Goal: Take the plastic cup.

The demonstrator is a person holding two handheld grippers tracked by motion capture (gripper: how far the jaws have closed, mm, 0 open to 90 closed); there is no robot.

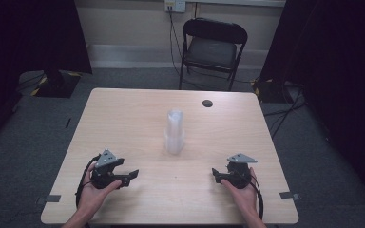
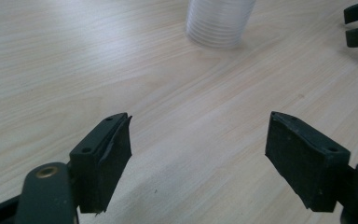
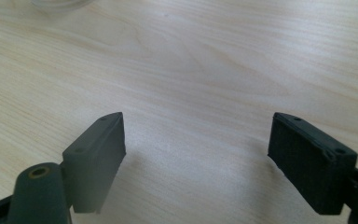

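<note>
Clearly nothing is gripped yet: left gripper (image 1: 132, 175) and right gripper (image 1: 215, 173) rest spread, empty. Stack of clear cups (image 1: 175, 132) stands at 12 o'clock between them; next, reaching inward.

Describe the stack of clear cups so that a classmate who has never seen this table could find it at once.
Start at the pale wooden table. Near its middle stands the stack of clear cups, upright, between and beyond the two grippers. It is the sole tall, see-through thing; the dark round spot behind it is flat.
</note>
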